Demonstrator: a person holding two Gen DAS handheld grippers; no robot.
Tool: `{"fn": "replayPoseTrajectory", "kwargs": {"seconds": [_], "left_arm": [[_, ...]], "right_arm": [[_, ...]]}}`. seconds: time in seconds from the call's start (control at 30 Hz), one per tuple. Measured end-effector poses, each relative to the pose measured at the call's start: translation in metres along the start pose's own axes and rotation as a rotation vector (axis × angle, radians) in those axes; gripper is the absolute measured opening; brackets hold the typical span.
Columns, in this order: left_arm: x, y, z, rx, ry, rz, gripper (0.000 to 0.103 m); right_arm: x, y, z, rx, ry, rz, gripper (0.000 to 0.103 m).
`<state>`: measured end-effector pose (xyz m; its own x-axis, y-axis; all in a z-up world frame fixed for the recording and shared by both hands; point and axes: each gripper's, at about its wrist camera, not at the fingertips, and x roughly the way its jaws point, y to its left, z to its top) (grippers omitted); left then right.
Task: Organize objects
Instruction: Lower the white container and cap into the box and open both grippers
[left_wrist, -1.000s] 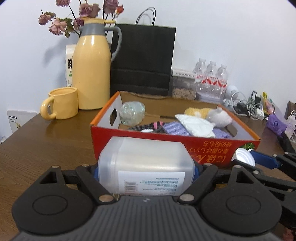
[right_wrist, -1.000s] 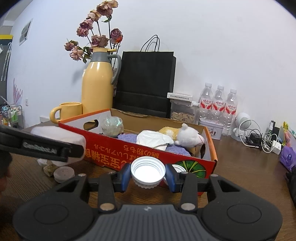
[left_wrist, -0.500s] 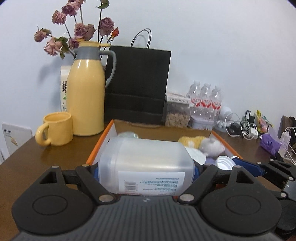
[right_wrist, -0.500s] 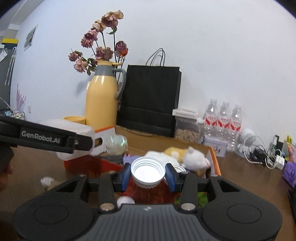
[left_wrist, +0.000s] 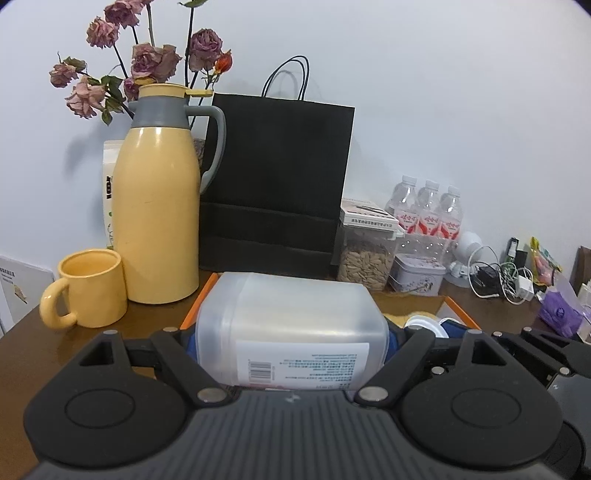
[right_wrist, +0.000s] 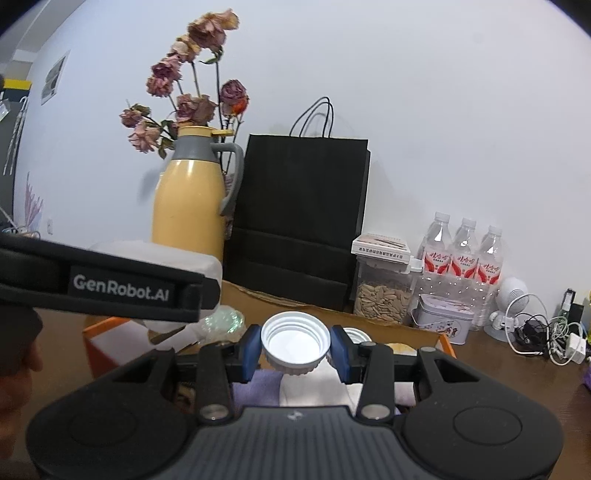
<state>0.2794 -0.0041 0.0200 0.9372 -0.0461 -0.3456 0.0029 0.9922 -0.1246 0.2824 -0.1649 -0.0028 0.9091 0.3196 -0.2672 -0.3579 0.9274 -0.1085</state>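
Note:
My left gripper (left_wrist: 291, 341) is shut on a frosted white plastic jar (left_wrist: 291, 325) lying on its side, label toward the camera. It hangs over the near part of an orange cardboard box (left_wrist: 201, 299). My right gripper (right_wrist: 295, 349) is shut on a white ribbed screw lid (right_wrist: 295, 341), its hollow side facing me, above the same box (right_wrist: 107, 328). In the right wrist view the left gripper's finger (right_wrist: 122, 286) and the jar (right_wrist: 177, 258) show at the left. In the left wrist view the lid (left_wrist: 423, 325) peeks past the jar. Cloths (right_wrist: 314, 386) and a clear crumpled object (right_wrist: 223, 321) lie in the box.
Behind the box stand a yellow thermos (left_wrist: 157, 218) with dried roses, a yellow mug (left_wrist: 88, 288), a black paper bag (left_wrist: 275, 184), a seed container (left_wrist: 365, 251), a small tin (left_wrist: 417, 275) and three water bottles (left_wrist: 428, 214). Cables and chargers (left_wrist: 498, 273) lie at the right on the brown table.
Both grippers have risen and moved forward over the box, carrying the jar and the lid. The box has sunk low in both views; neither grip has changed.

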Motion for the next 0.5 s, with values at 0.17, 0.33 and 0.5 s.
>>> {"fn": "replayPoseTrajectory", "kwargs": {"seconds": [0.17, 0.33, 0.5], "left_arm": [[0.028, -0.001, 0.005, -0.012, 0.013, 0.006, 0.084], [0.050, 0.004, 0.000, -0.013, 0.055, 0.019, 0.084], [0.056, 0.007, -0.004, -0.009, 0.069, 0.024, 0.084]], "right_arm": [[0.024, -0.011, 0.002, 0.021, 0.009, -0.009, 0.039], [0.041, -0.022, -0.004, 0.046, 0.043, -0.011, 0.039], [0.048, -0.025, -0.009, 0.053, 0.074, -0.014, 0.039]]}}
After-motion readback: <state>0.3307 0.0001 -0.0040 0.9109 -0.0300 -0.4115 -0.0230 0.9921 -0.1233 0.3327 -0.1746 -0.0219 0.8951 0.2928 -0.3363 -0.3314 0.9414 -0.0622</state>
